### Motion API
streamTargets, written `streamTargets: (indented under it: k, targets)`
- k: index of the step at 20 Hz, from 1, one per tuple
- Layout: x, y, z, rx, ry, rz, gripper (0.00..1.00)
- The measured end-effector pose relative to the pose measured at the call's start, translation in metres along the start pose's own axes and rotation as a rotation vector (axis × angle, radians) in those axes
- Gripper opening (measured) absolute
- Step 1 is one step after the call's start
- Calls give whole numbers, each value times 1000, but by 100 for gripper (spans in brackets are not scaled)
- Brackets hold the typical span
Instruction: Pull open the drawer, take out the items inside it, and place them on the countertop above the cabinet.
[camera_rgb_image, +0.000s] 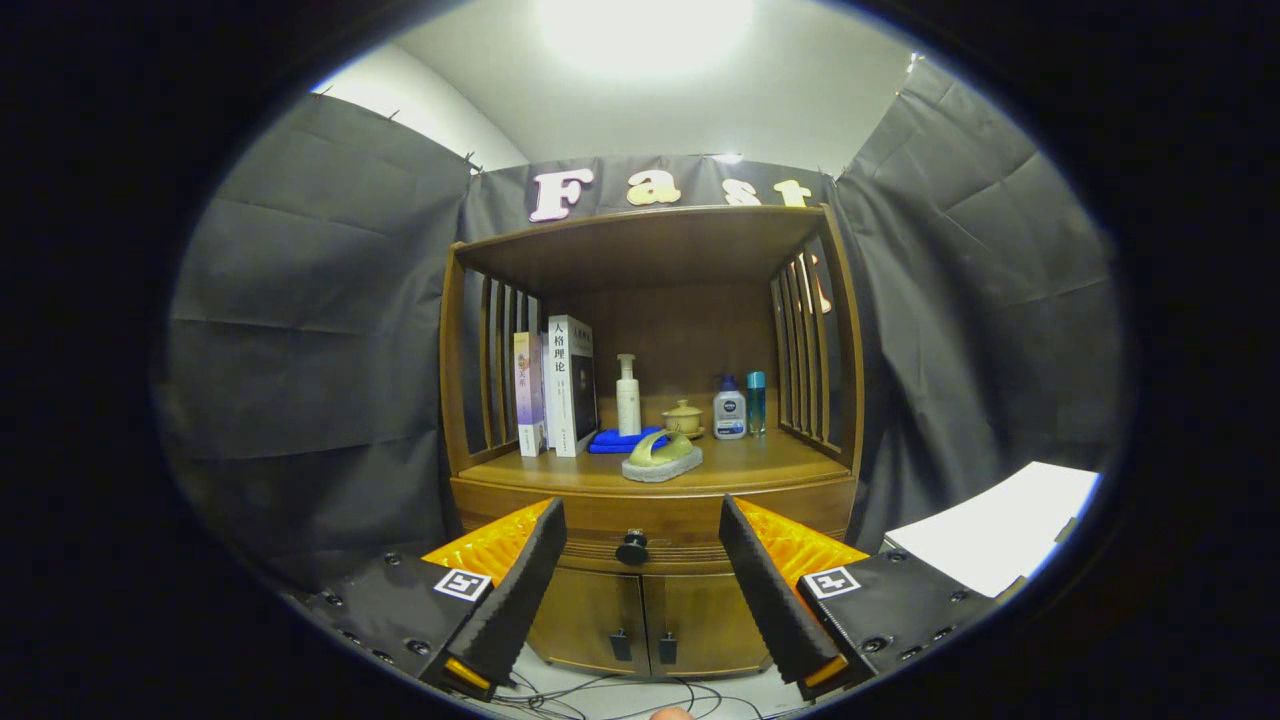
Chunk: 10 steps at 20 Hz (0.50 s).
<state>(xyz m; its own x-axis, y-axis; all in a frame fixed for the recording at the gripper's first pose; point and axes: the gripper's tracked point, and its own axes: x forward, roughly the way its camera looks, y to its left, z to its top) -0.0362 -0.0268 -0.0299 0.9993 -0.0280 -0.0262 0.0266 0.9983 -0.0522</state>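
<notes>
Wood ahead: we face a brown cabinet (650, 420), and our gripper (640, 600) hangs in front of it with fingers spread wide and nothing between the pads.
Knob: the dark round knob (631, 547) sits between our fingers and beyond their tips, apart from both.
Drawer: the drawer (650, 515) lies flush with the front, so we cannot see inside it.
Countertop: the countertop (760, 462) above it carries a scrub brush (662, 457) near the front edge, then a blue cloth (620, 440), a pump bottle (628, 395), a lidded cup (684, 418), a lotion bottle (729, 408) and a teal tube (756, 402); books (556, 385) stand at one side.
Stage: a shut drawer under a stocked countertop fits either a drawer yet to be emptied or one emptied and pushed back; we cannot tell which.
Risks: the knob is small and round, so off-centre pads could slip off it; a skewed pull could jam the drawer; the brush near the edge could be knocked off by anything set down there.
Writing: the book spines carry Chinese characters; the lotion's label is too small for us to make out.
Below: two small doors (640, 620) and loose cables (600, 690) on the floor.
</notes>
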Motion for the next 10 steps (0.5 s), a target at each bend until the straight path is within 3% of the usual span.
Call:
streamTargets:
  k: [10]
  targets:
    - [-6,9,-4,8,15,31,97]
